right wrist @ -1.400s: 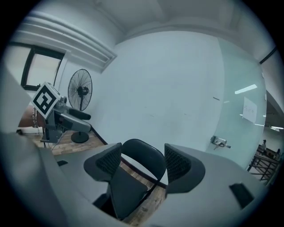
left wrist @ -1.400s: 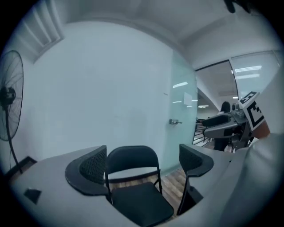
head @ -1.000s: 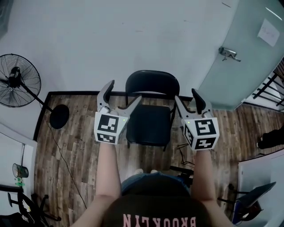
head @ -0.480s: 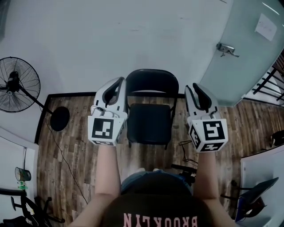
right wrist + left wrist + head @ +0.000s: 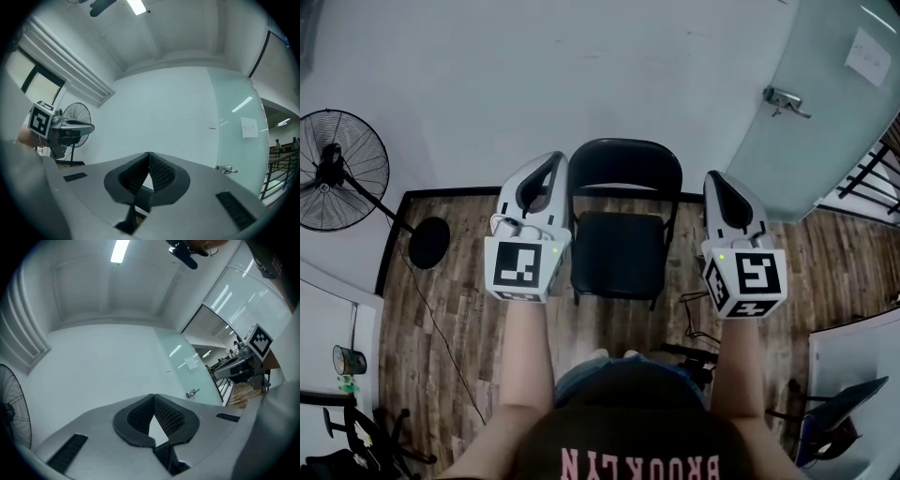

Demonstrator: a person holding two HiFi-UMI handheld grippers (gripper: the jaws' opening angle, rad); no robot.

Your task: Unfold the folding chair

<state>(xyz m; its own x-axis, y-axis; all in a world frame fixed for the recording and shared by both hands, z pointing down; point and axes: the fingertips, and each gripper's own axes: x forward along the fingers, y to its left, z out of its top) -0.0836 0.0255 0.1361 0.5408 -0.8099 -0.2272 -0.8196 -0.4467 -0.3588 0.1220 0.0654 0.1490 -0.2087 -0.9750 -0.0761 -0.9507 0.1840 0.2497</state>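
Head view is showing the folding chair (image 5: 619, 251) standing open by the wall, between the tongs. Left gripper (image 5: 551, 161) is sitting pinched together, empty; right gripper (image 5: 718, 178) has just been closing on nothing. A careless inward swing could be knocking the chair over.
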